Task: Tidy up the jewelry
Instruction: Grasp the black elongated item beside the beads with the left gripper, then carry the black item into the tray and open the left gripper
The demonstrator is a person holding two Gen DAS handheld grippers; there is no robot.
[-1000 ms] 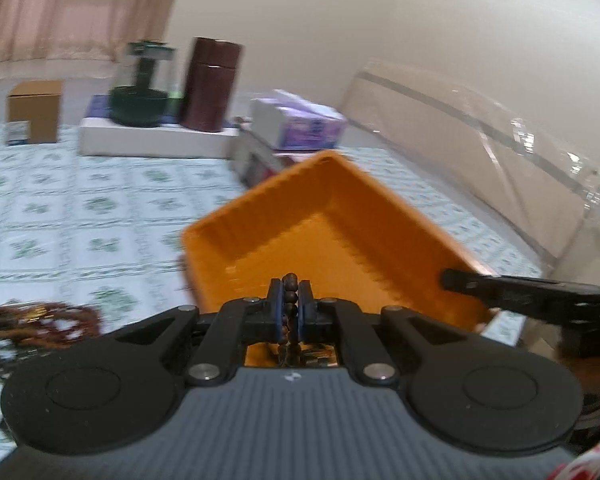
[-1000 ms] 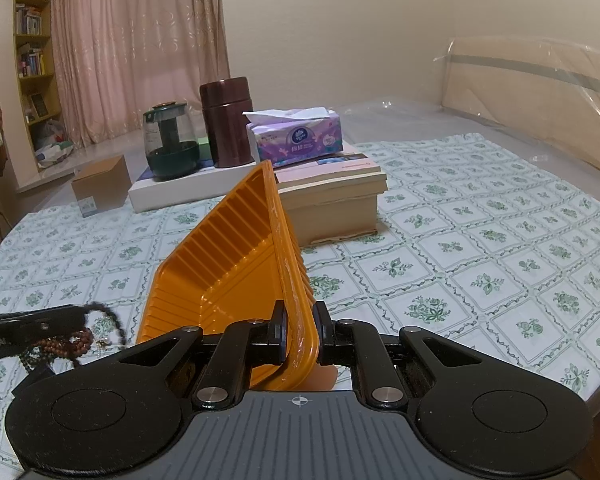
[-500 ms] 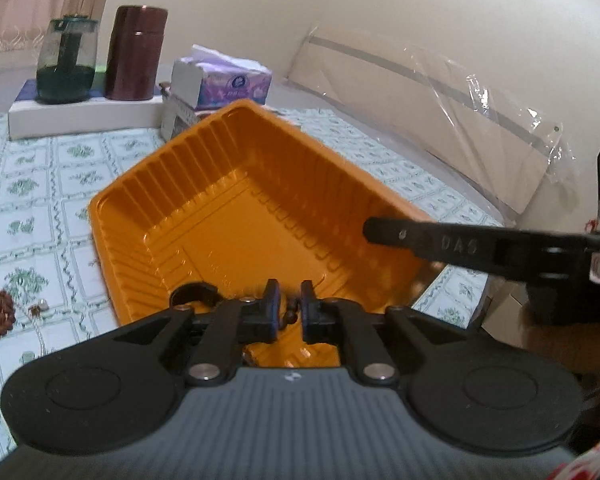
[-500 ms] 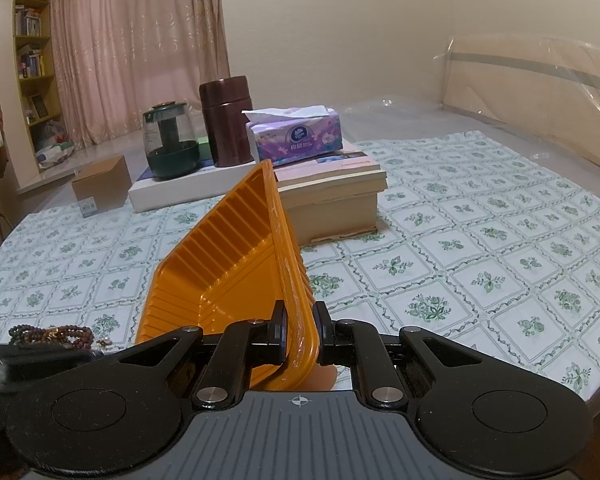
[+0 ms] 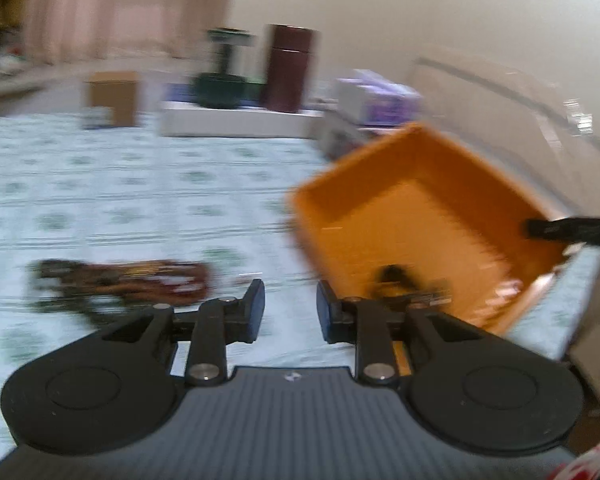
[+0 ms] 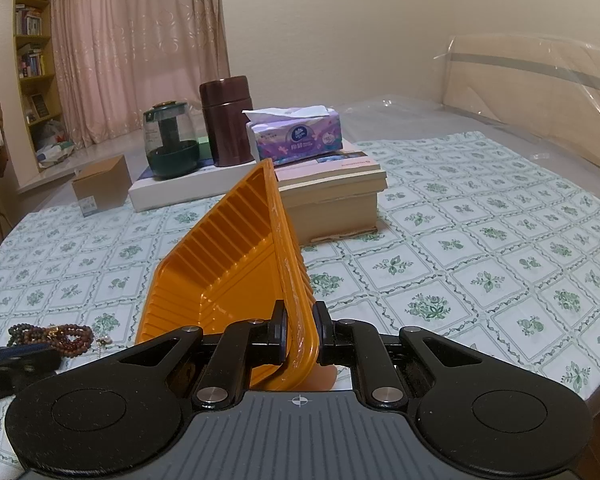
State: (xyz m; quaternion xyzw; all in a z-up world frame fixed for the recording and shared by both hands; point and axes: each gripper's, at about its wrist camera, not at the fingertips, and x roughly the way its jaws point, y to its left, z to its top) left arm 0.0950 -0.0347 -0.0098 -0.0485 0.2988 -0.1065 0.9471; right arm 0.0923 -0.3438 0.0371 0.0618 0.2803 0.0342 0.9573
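Two grippers, one tray, beads left to collect

Right gripper (image 6: 299,334) has its fingers clamped on the near rim of the orange tray (image 6: 224,264), holding it tilted up off the cloth. Left gripper (image 5: 290,312) fingers are apart, have just been opening, nothing between them; a dark bead piece (image 5: 396,280) lies in the tray's low corner. Remaining beaded bracelets (image 6: 56,336) sit in a heap on the patterned cloth (image 6: 460,240), at 9 o'clock from the tray, just beside the left gripper's nose. Beads look light, limp, round and slippery; likely best pinched across a bunched strand, since a single bead could roll out. Tray seems thin, flexy plastic, rim grip only. At 12 o'clock: tissue box (image 6: 296,136), brown canister (image 6: 228,120), glass teapot (image 6: 170,144), cardboard box (image 6: 102,184), all well apart. Nothing blocks the beads; left view is blurred
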